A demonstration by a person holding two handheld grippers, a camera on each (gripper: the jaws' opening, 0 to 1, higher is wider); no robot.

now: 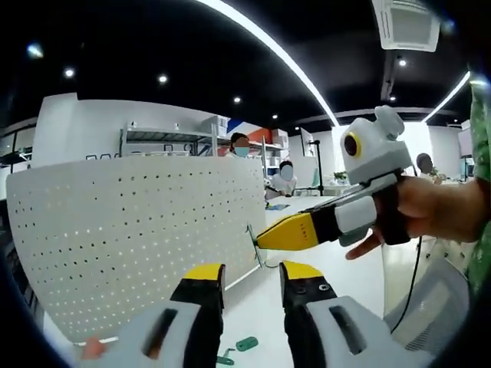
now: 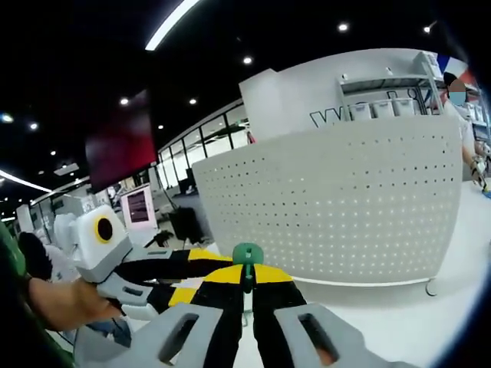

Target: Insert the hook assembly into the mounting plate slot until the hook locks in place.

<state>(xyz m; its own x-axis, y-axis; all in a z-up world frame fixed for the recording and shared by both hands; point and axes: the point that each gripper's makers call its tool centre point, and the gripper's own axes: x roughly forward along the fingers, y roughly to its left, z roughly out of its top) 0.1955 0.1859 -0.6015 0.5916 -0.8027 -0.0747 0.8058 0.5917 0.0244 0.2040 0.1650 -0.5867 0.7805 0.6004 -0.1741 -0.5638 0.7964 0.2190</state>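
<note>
A white perforated mounting plate (image 1: pixel 138 230) stands upright on the white table (image 1: pixel 360 268); it is also ahead in the right gripper view (image 2: pixel 345 207). My right gripper (image 2: pixel 247 276) is shut on a green-headed hook (image 2: pixel 247 255), its head poking up between the yellow tips. In the left gripper view that same gripper (image 1: pixel 265 239) reaches in from the right, held by a hand (image 1: pixel 437 207), with the thin hook (image 1: pixel 252 236) at its tip just off the plate's right edge. My left gripper (image 1: pixel 253 272) is open with nothing between its tips; it also shows from the left (image 2: pixel 192 274).
Two small green parts (image 1: pixel 247 343) lie on the table below my left jaws. A mesh chair (image 1: pixel 430 307) and a black cable (image 1: pixel 418 261) are at the right. Shelving (image 1: pixel 165 142) and seated people (image 1: pixel 285 175) are behind the plate. A hand (image 2: pixel 69 303) holds the left gripper.
</note>
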